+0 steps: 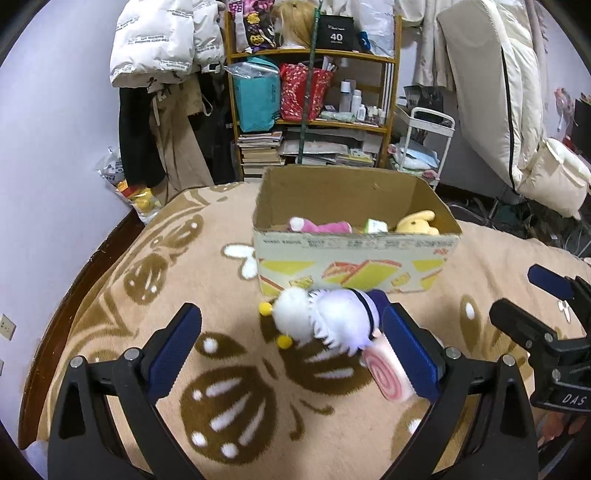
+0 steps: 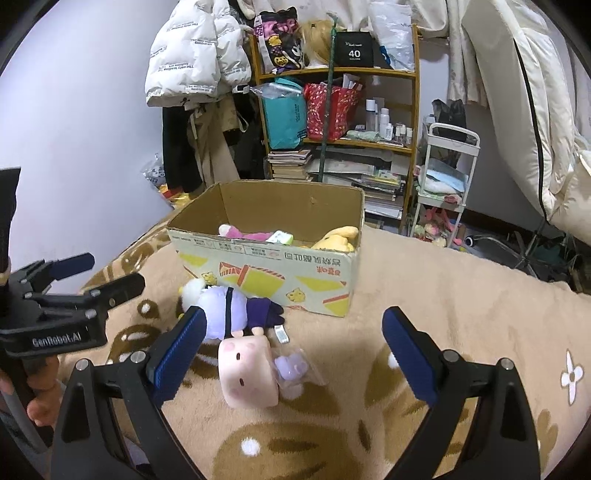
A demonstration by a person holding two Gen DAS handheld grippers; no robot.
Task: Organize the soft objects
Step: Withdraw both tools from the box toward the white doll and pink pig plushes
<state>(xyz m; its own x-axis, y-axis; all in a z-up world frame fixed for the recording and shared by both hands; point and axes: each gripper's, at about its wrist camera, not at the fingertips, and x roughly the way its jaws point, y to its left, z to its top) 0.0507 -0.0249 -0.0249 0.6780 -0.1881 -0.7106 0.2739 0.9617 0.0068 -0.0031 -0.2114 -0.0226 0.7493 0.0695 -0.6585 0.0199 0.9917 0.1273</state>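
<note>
The left gripper (image 1: 291,347) is hovering low over a beige patterned blanket (image 1: 122,295), its blue-padded jaws spread wide and holding nothing. Between them is lying a white and lilac plush doll (image 1: 325,319) with dark purple clothing, on its side just in front of a cardboard box (image 1: 354,266). A pink swirl-patterned plush roll (image 1: 388,373) is resting against the doll and touching the inner face of this gripper's right finger.

The right gripper (image 2: 295,350) is likewise hanging open and empty, framing the same pink plush roll (image 2: 247,369), with a small lilac plush in a clear wrapper (image 2: 295,369) just beside it.

The box is already holding a pink plush (image 2: 243,233), a small green and white item (image 2: 280,237) and a yellow plush (image 2: 338,239).

To grasp well, the left jaws should probably be closing across the doll's round middle, not its loose hair or pom-poms, and staying clear of the roll so only one toy is lifting.

Readable writing: "GenRobot.AI" on the left gripper body seen from the right camera, "DAS" on the right gripper body (image 1: 554,332), "40" on a black box on the shelf (image 1: 336,33). The cardboard box carries Korean print, too small to read.
</note>
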